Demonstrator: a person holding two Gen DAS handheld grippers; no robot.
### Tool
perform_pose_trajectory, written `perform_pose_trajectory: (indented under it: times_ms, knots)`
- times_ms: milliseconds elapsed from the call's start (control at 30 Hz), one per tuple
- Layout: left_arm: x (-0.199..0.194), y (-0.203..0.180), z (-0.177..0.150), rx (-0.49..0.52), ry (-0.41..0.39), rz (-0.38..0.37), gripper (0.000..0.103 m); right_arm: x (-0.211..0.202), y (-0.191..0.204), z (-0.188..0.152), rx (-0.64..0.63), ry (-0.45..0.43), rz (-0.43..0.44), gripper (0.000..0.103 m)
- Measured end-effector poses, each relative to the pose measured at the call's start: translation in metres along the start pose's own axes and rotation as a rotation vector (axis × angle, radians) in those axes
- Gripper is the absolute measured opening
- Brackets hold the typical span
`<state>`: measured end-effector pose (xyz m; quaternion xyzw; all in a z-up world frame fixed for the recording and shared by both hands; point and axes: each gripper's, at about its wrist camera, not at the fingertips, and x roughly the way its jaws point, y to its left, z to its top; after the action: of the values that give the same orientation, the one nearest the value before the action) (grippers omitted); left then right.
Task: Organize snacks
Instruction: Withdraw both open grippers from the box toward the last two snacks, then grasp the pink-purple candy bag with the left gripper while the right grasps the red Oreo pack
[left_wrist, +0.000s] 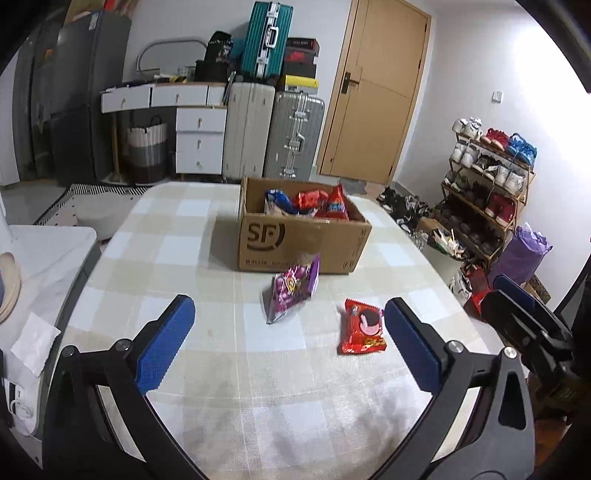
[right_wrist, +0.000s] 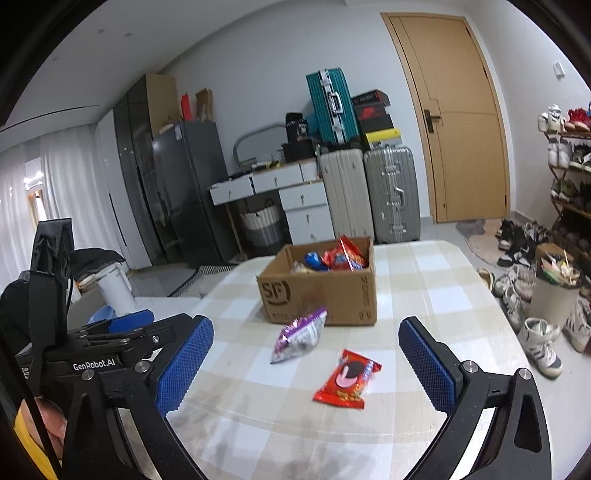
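While both claws hang spread and empty over the checked tablecloth, the left gripper and right gripper face a red crinkly foil biscuit packet nearest, at one o'clock in the left view. Light, slippery, crushable; I would pinch a sealed end. Beyond, at twelve, a purple foil snack bag is blurred against the brown cardboard box of snacks. Only the right view shows the purple bag's silver back.

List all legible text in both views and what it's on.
"SF": logo on the cardboard box, front face.
"GenRobot.AI": on the left gripper body, seen in the right wrist view.
Unreadable: small print under the box logo, print on the purple snack bag and the red snack packet, labels on the packets in the box, shoe box prints behind.
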<state>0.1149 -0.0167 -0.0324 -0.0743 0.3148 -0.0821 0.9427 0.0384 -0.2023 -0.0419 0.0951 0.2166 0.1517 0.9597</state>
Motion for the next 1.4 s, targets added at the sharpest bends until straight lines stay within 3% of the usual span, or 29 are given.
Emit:
perform_pose_trajectory:
  times_ms: [400,667,800,900,1000,1200,1300,1400]
  knots:
    - [0.084,0.016,-0.012,-0.036,0.122,-0.016,0.102,0.068,-0.032,-0.024,0.039,0.126,-0.009,0.102]
    - [0.139,0.027,-0.018,-0.065,0.185,-0.017,0.102,0.126,-0.055,-0.041,0.088,0.273,0.000,0.101]
    - [0.163,0.030,-0.019,-0.063,0.213,-0.010,0.102,0.159,-0.065,-0.052,0.102,0.363,0.004,0.086]
    - [0.175,0.033,-0.020,-0.069,0.222,-0.001,0.102,0.181,-0.071,-0.062,0.133,0.433,0.009,0.080]
    - [0.185,0.035,-0.019,-0.072,0.231,0.006,0.102,0.197,-0.074,-0.069,0.138,0.473,-0.004,0.079]
    - [0.198,0.034,-0.019,-0.069,0.247,0.007,0.102,0.210,-0.060,-0.070,0.014,0.467,-0.063,0.078]
    - [0.203,0.035,-0.019,-0.075,0.254,0.011,0.102,0.212,-0.059,-0.069,0.007,0.463,-0.057,0.052]
    - [0.209,0.034,-0.018,-0.082,0.263,0.019,0.102,0.214,-0.062,-0.068,0.019,0.462,-0.041,0.047]
